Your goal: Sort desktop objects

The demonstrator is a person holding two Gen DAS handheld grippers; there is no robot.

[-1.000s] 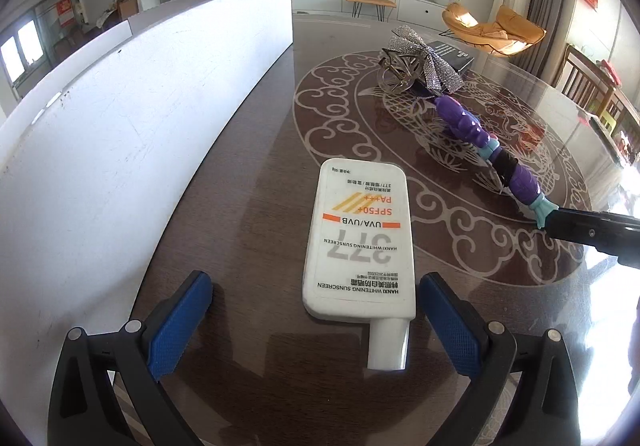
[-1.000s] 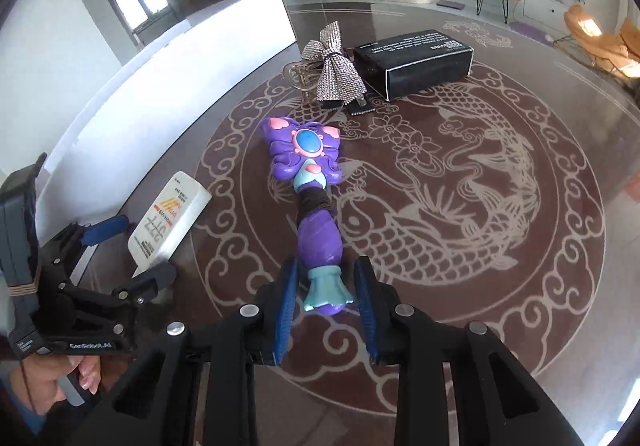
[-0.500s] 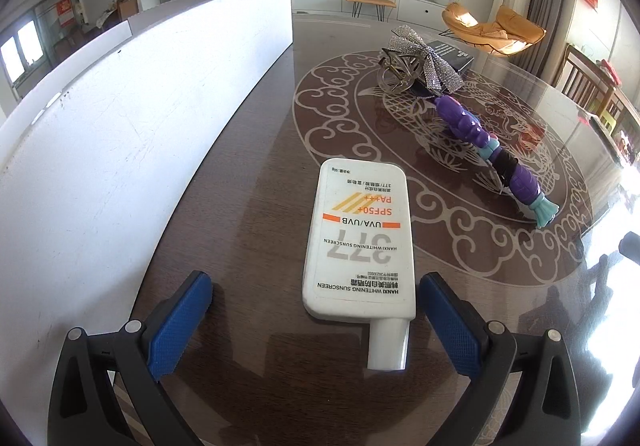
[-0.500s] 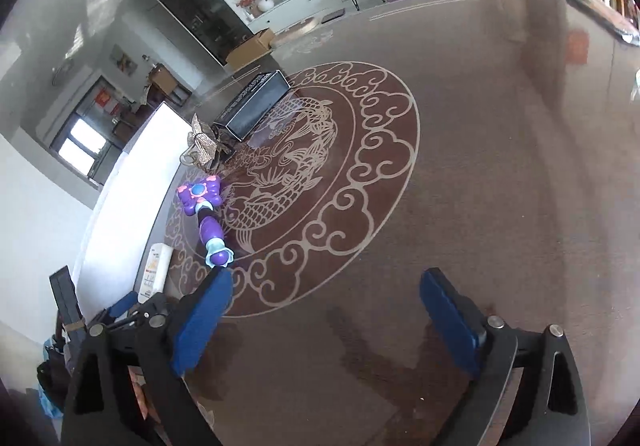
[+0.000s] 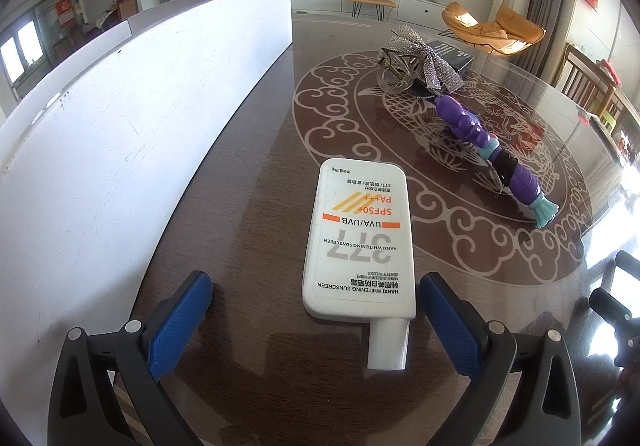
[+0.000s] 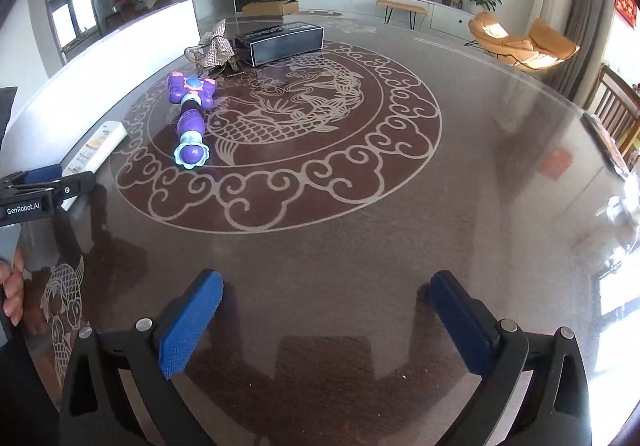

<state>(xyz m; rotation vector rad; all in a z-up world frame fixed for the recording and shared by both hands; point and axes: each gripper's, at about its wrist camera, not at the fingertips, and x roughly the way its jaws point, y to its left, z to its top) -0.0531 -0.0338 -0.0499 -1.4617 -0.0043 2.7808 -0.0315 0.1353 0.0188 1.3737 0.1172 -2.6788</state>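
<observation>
A white sunscreen tube (image 5: pixel 358 242) lies flat on the dark patterned table (image 5: pixel 260 174), cap toward me. My left gripper (image 5: pixel 314 298) is open, its blue pads either side of the tube's cap end and clear of it. A purple toy wand (image 6: pixel 192 114) lies free on the round dragon pattern, far left in the right wrist view. My right gripper (image 6: pixel 326 282) hovers over bare table well back from the wand. Its jaws are opening, with nothing between them. The wand (image 5: pixel 480 144) also shows to the right of the tube.
A silver bow hair clip (image 6: pixel 218 46) and a black box (image 6: pixel 280 42) lie beyond the wand. A tall white board (image 5: pixel 120 126) runs along the table's left side. A hand (image 6: pixel 10 294) holds the left gripper (image 6: pixel 48 182). Chairs stand past the far right edge.
My right gripper has let go of the wand's handle, opened wide and pulled back away from it. The wand stays on the table. My left gripper and the tube have not moved.
</observation>
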